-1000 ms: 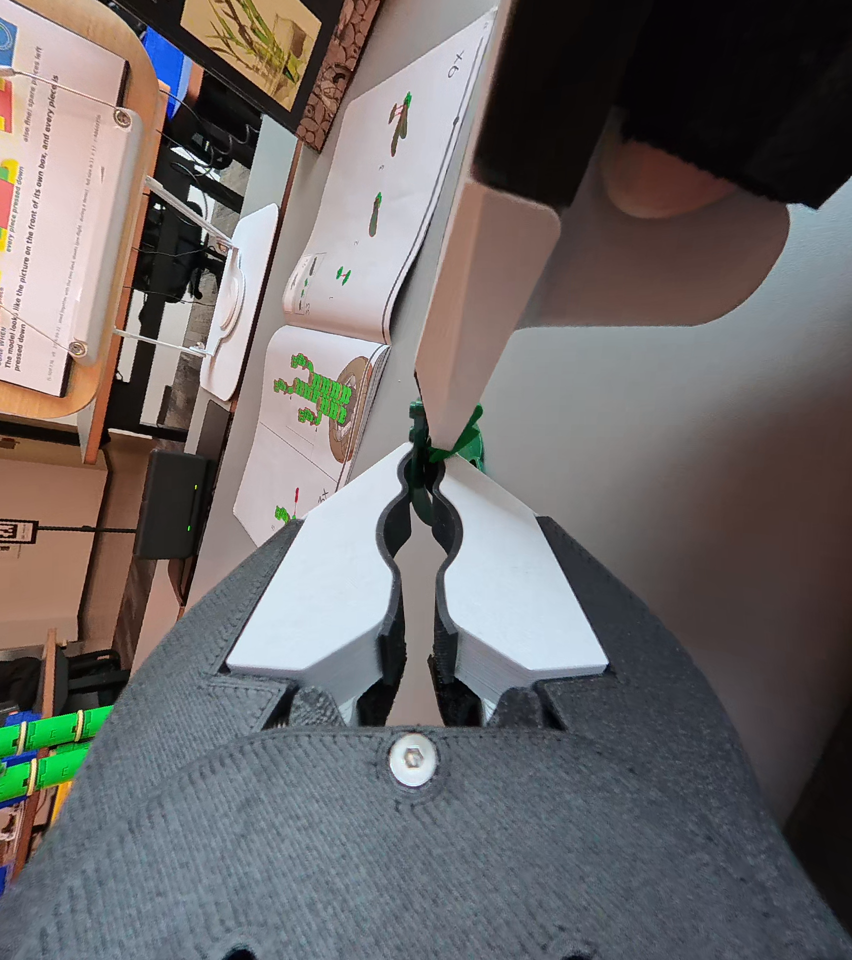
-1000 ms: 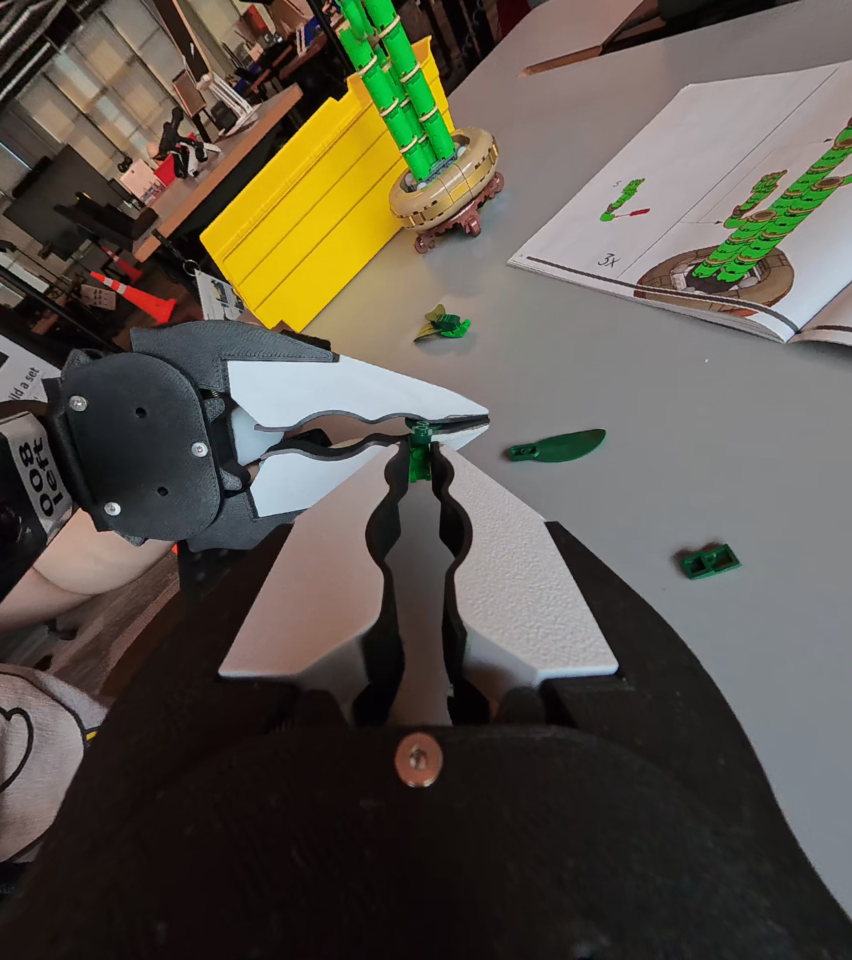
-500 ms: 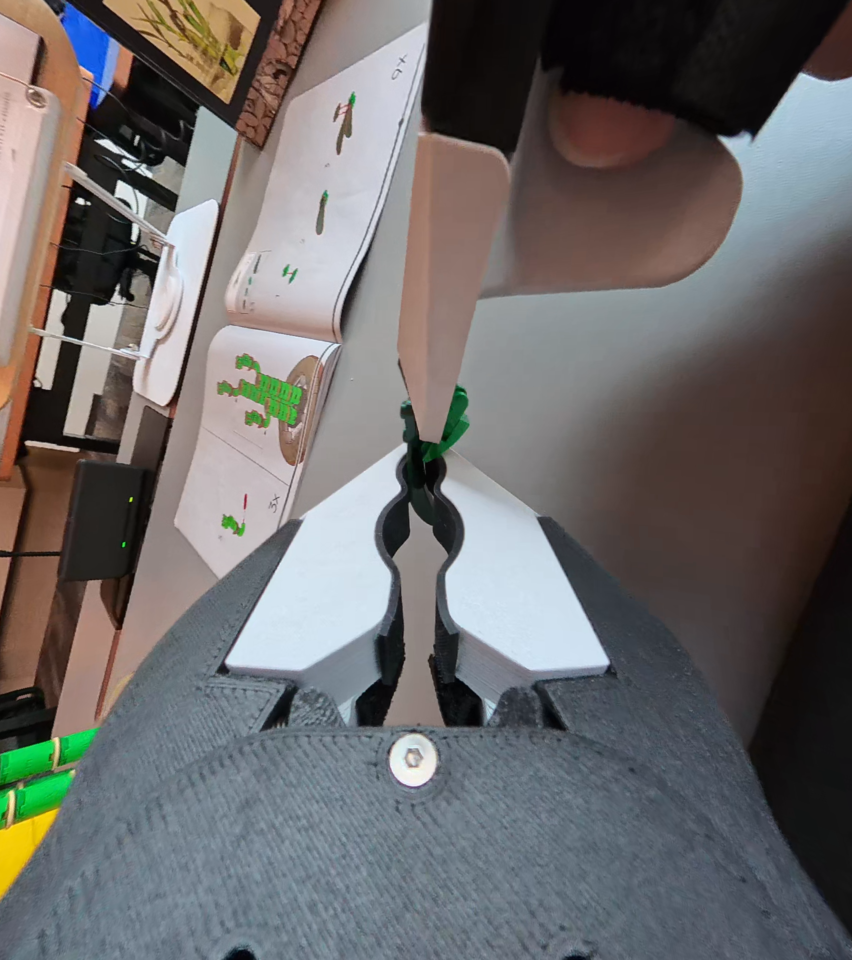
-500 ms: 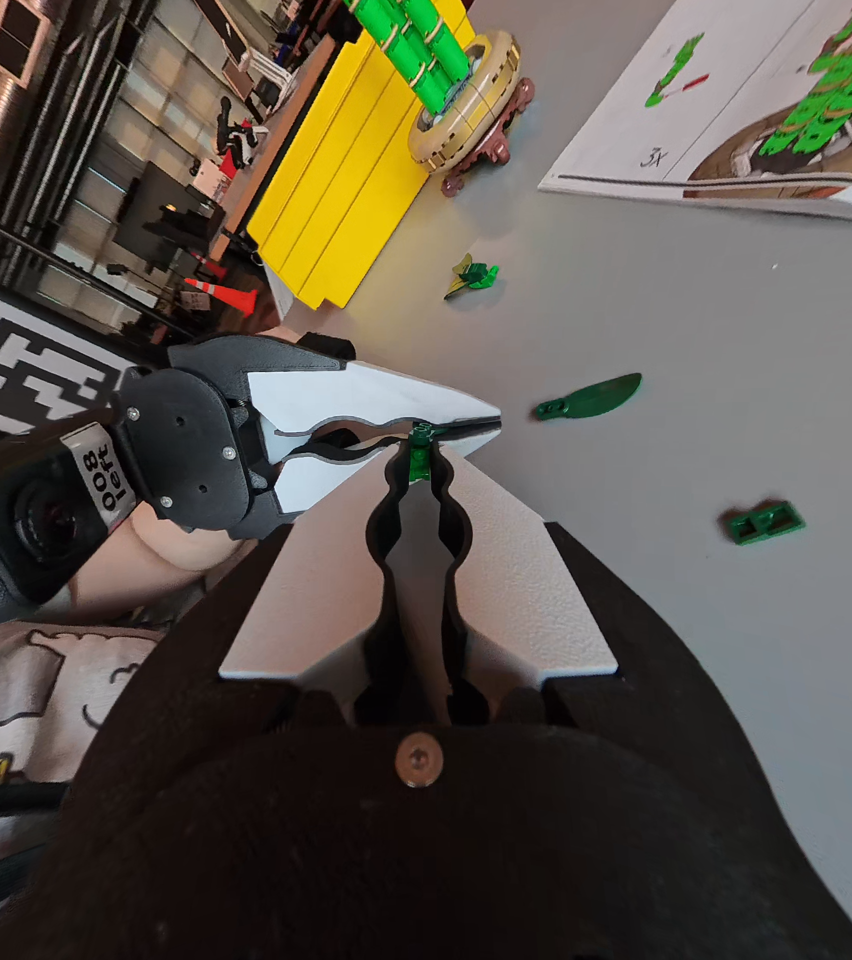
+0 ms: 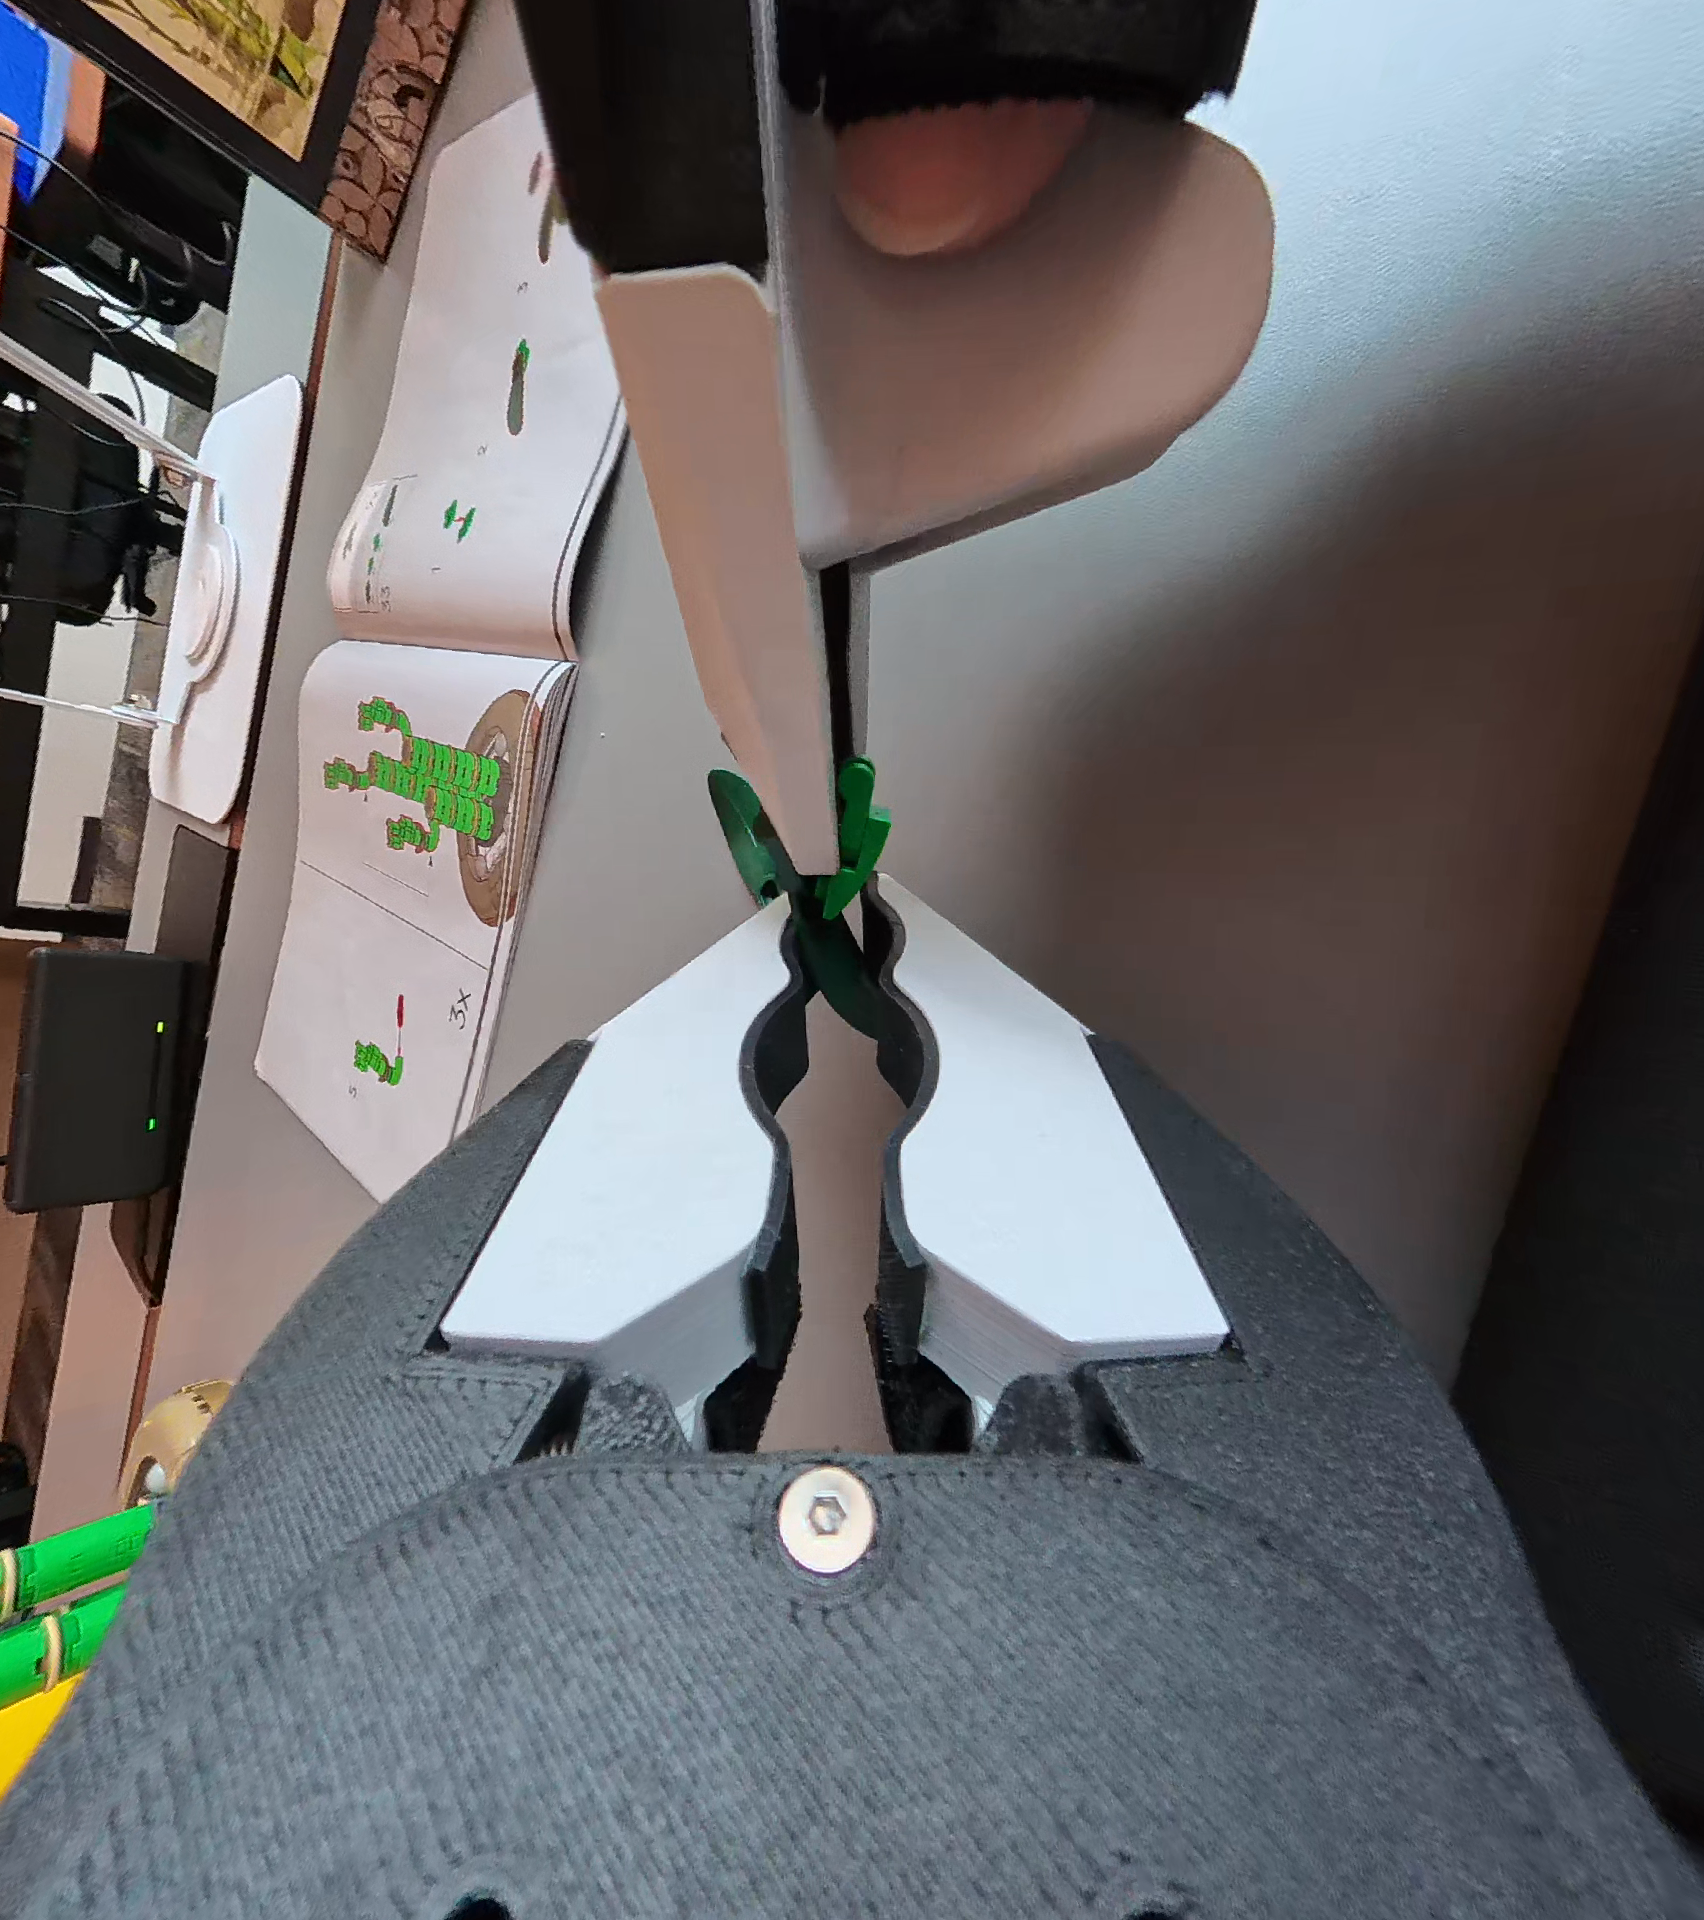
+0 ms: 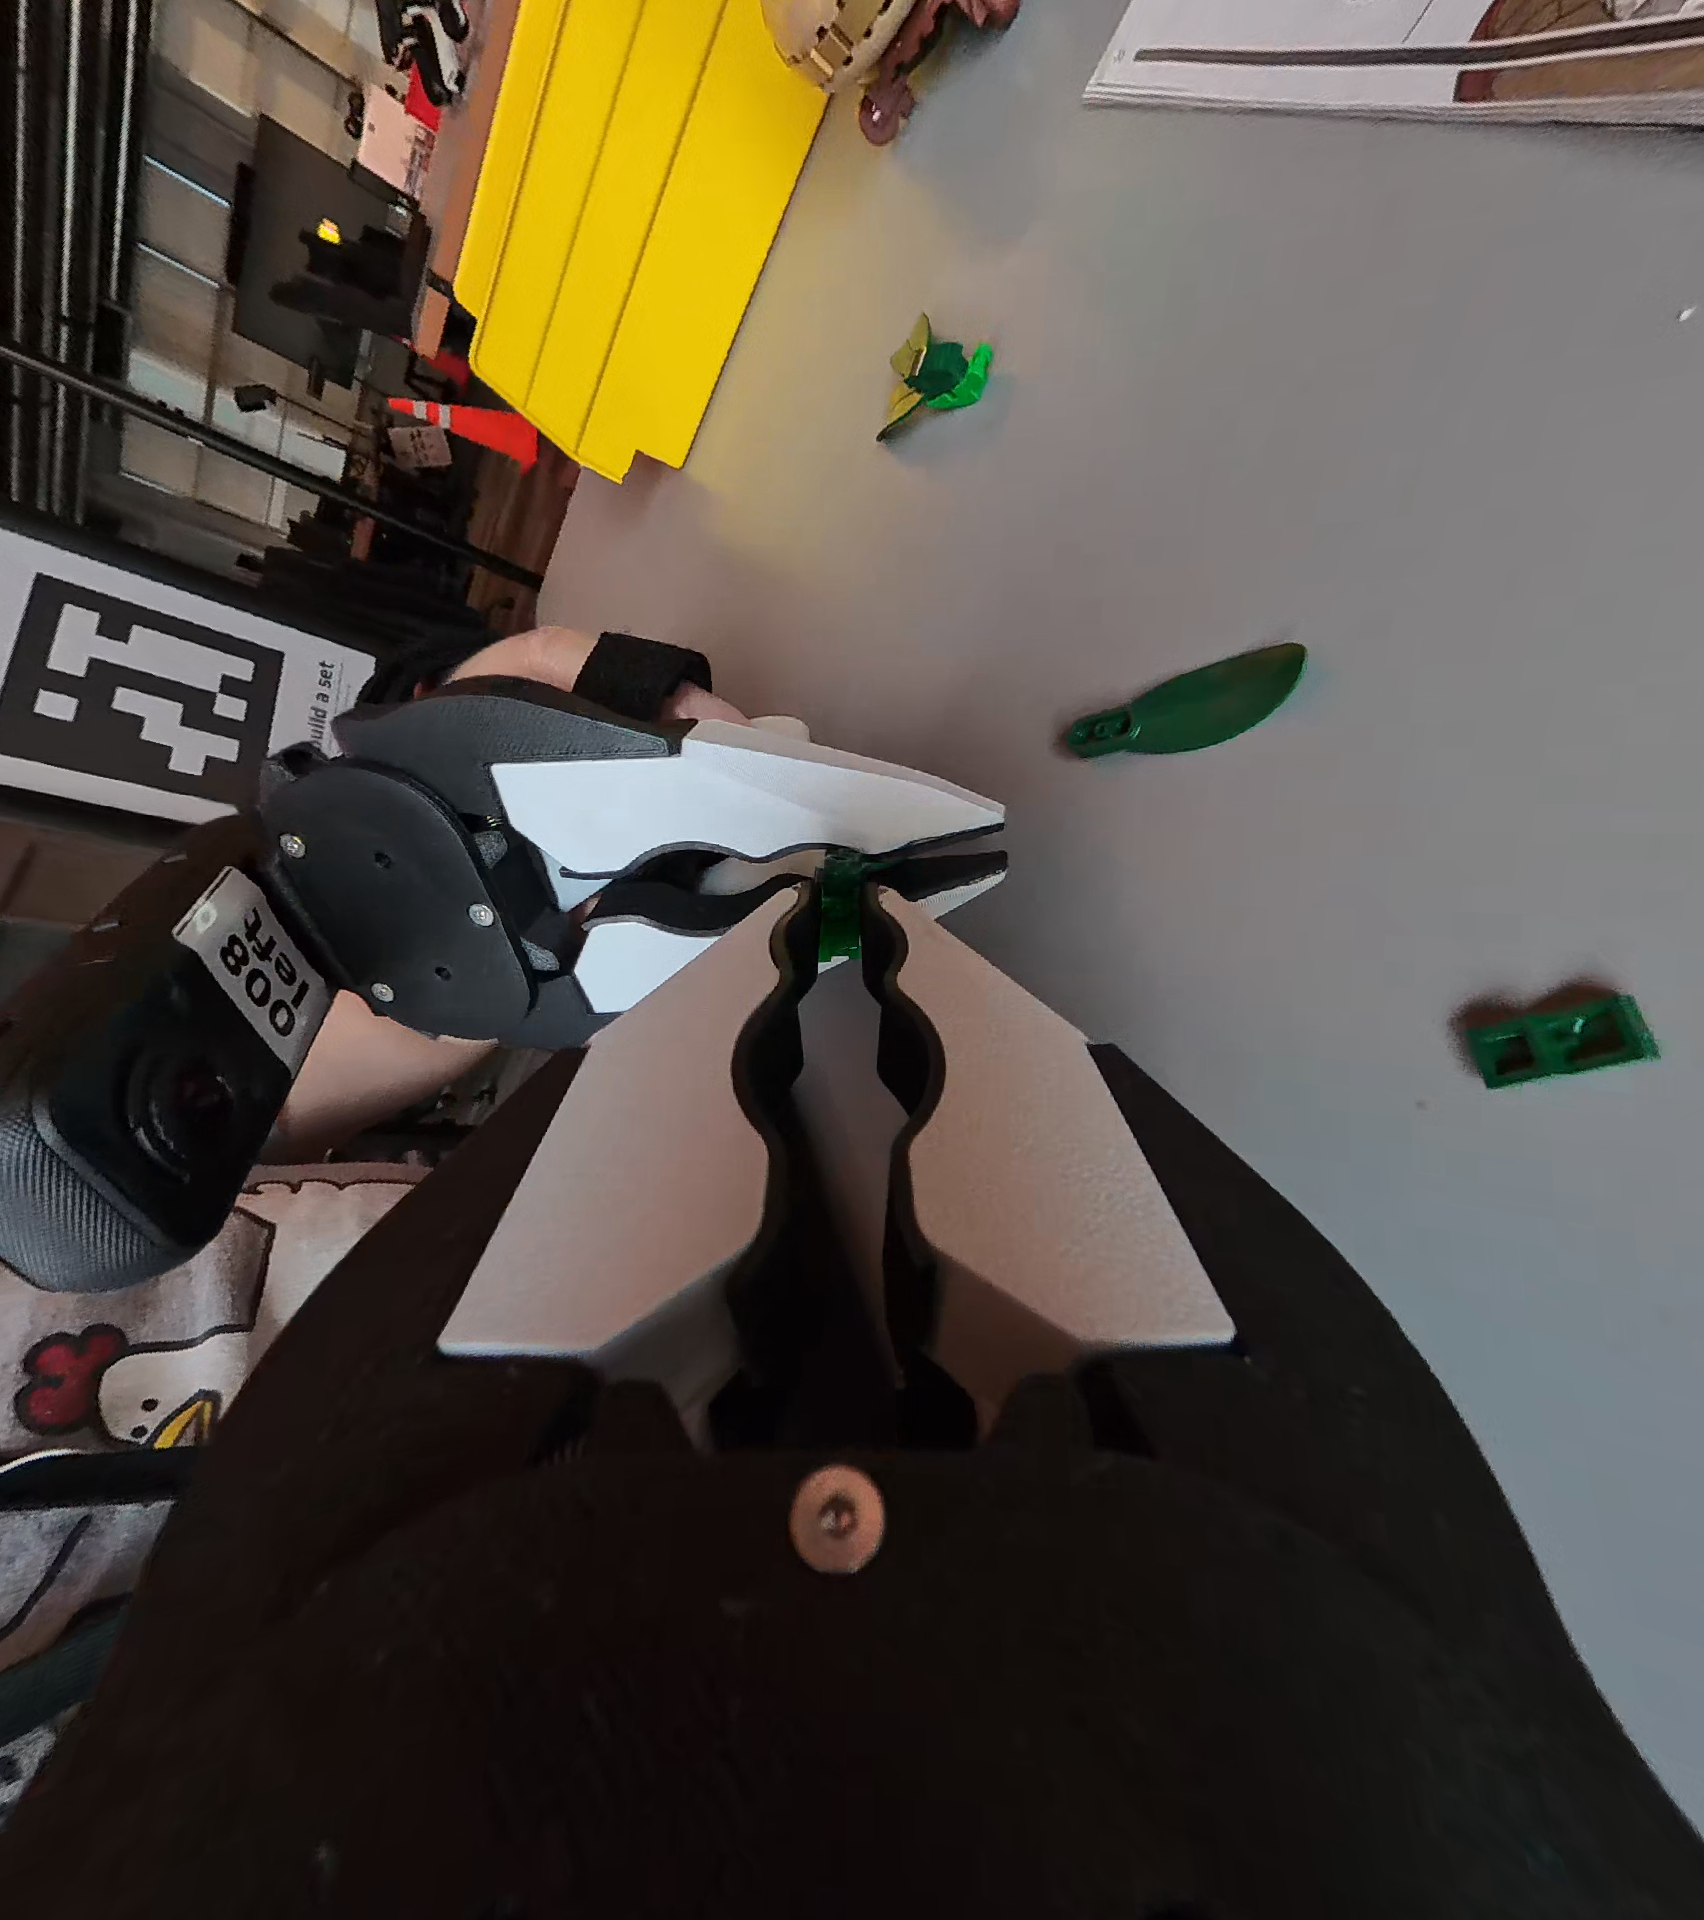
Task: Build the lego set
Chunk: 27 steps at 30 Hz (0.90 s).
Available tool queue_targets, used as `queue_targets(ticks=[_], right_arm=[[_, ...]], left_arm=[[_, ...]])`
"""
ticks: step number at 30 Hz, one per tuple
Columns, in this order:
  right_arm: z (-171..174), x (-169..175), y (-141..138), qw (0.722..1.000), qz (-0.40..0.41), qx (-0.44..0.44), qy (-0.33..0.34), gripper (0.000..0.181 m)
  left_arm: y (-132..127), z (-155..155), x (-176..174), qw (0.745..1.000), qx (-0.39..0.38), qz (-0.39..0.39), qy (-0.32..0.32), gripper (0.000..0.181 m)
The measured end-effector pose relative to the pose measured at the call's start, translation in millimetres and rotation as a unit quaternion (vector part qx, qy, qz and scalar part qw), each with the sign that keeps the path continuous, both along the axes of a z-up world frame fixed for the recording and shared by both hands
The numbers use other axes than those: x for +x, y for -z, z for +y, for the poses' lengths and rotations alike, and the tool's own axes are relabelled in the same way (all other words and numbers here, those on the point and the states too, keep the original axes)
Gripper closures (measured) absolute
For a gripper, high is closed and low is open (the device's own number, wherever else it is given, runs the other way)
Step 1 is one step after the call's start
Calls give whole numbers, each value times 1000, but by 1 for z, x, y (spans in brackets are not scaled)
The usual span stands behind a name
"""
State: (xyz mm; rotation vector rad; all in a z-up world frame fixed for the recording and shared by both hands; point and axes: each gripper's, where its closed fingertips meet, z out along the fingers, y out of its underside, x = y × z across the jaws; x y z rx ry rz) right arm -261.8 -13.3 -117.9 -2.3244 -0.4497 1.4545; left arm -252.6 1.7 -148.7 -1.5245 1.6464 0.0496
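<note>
Two loose green pieces (image 6: 1189, 700), right view only

Even, bright indoor light; soft shadows on the grey table (image 6: 1347, 468). Wide-angle bending at the edges. The loose green brick (image 6: 1560, 1039) is motion-blurred in the right wrist view.

The green piece (image 6: 837, 914) shows only as a sliver between the right gripper (image 6: 835, 896) tips and the left gripper (image 6: 983, 844), its shape unclear. In the left wrist view those tips cover the middle of the leaf cluster (image 5: 832, 883). The pot (image 6: 832, 31), booklet (image 6: 1450, 73) and yellow bin (image 6: 619, 239) are cut off by the top edge. The brick (image 6: 1560, 1039) is blurred.
</note>
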Motion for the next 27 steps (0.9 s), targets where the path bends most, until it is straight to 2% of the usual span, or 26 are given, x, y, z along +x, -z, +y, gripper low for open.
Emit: queue_targets(ticks=[16, 27], right_arm=[[1, 0, -7, 1000, 28, -2, -10, 175], [-1, 5, -11, 999, 23, 13, -22, 176]], left_arm=[[-16, 4, 3, 997, 70, -21, 5, 175], [-21, 0, 7, 996, 84, -34, 16, 176]])
